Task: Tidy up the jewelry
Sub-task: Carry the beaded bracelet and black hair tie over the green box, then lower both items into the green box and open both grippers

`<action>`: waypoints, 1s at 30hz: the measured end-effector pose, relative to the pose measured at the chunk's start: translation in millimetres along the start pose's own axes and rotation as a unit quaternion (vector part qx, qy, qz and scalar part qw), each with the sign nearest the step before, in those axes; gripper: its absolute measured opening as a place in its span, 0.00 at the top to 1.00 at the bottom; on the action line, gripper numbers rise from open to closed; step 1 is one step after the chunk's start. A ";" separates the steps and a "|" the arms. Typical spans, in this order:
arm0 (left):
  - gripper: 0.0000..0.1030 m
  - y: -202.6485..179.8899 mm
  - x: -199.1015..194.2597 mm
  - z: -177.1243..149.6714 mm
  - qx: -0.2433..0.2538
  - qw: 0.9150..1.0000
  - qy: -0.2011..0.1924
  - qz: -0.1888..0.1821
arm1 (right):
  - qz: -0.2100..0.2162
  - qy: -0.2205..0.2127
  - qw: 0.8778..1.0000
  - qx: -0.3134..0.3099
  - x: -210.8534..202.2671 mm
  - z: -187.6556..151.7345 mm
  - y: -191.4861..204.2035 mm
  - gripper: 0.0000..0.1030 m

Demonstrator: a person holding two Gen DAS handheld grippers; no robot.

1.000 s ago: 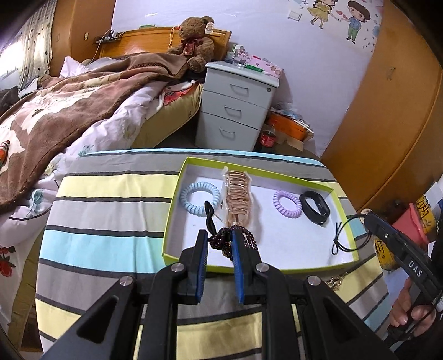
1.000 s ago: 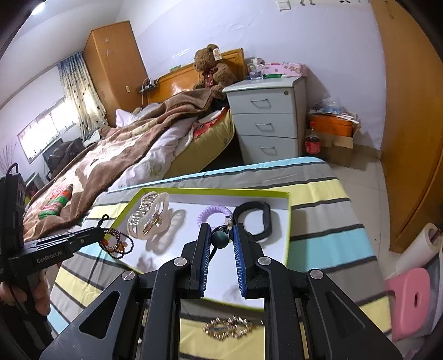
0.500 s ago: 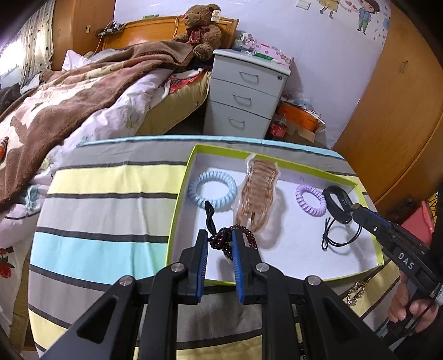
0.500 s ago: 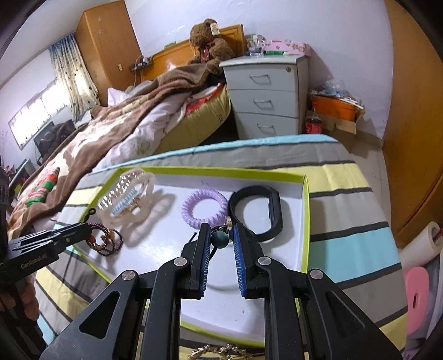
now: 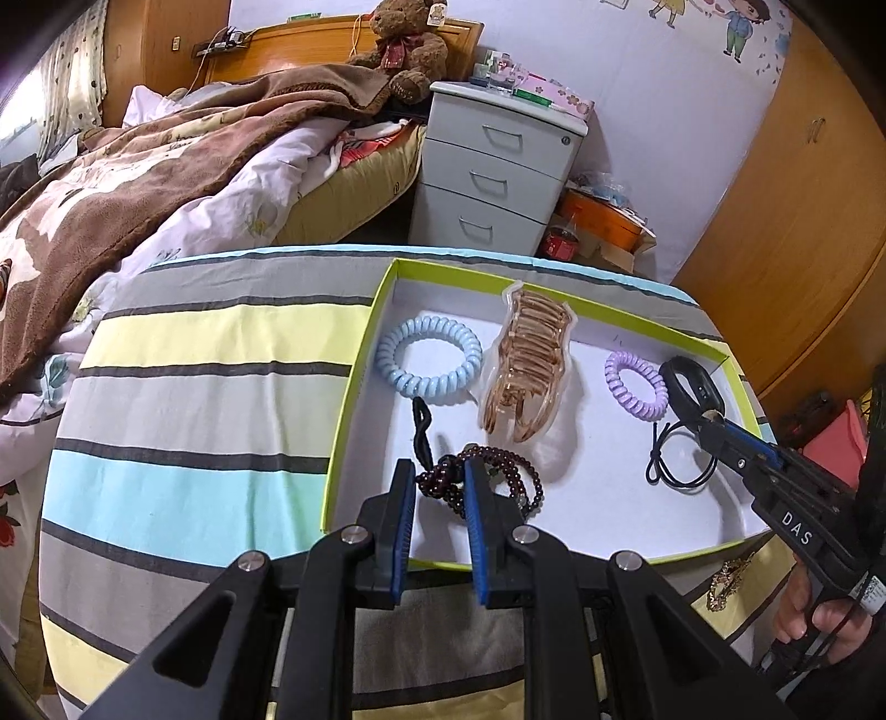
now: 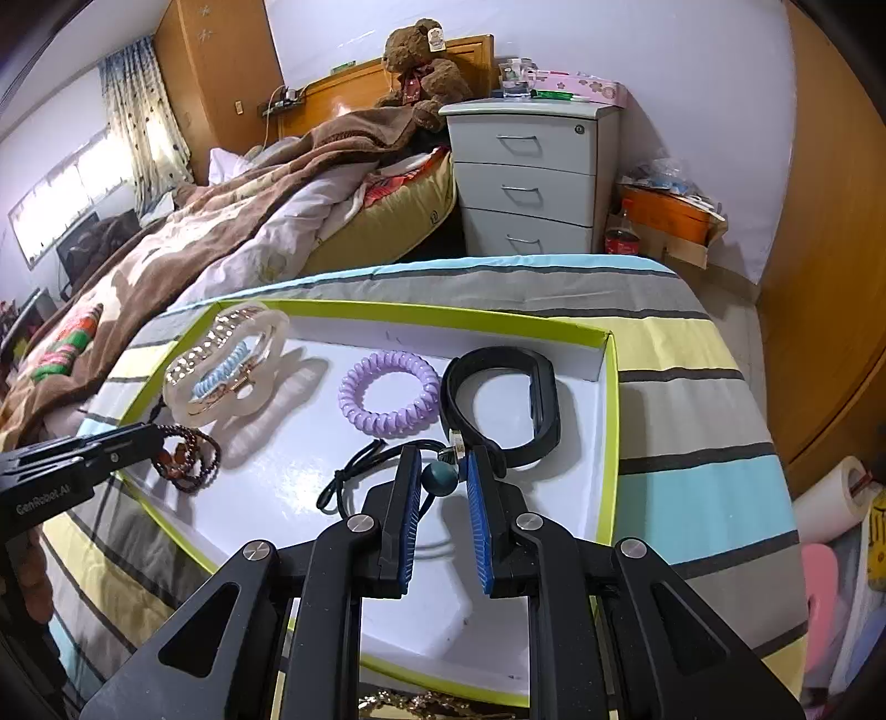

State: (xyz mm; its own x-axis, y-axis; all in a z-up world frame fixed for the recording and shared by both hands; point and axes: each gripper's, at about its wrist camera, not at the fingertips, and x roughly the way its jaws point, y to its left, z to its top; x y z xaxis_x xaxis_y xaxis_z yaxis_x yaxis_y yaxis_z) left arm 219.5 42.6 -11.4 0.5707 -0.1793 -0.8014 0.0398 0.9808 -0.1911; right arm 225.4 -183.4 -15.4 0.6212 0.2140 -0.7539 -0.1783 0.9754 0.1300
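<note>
Left gripper clamped on limp, light beaded bracelet; right gripper clamped on teal bead of slack black cord necklace. Bead judged best hold.

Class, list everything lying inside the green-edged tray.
Inside the tray: blue coil tie, clear claw clip, purple coil tie, black band, bead bracelet, black cord. The grippers hide some of the floor.

A teddy bear sits at twelve o'clock on the bed; a grey drawer unit stands at one o'clock beside it.
</note>
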 end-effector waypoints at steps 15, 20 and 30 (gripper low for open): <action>0.73 -2.6 0.6 -1.2 0.009 1.000 -0.002 0.007 | -0.018 0.003 1.000 -0.007 -1.1 -3.2 -0.2 0.80; 0.67 -3.2 0.8 -1.0 0.012 1.000 -0.002 0.005 | -0.019 0.001 1.000 -0.007 -2.3 -2.8 -0.2 0.71; 0.58 -6.9 -7.2 -2.8 0.015 1.000 -0.006 0.004 | -0.019 -0.009 1.000 -0.003 -11.3 -0.9 0.5 0.58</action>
State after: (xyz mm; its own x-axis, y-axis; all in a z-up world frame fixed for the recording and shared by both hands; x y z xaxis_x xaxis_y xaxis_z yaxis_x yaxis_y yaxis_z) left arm 212.8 36.9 -5.8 0.5803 -0.1717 -0.7961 0.0609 0.9839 -0.1678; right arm 217.7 -185.4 -7.3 0.6417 0.1775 -0.7461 -0.1593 0.9825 0.0967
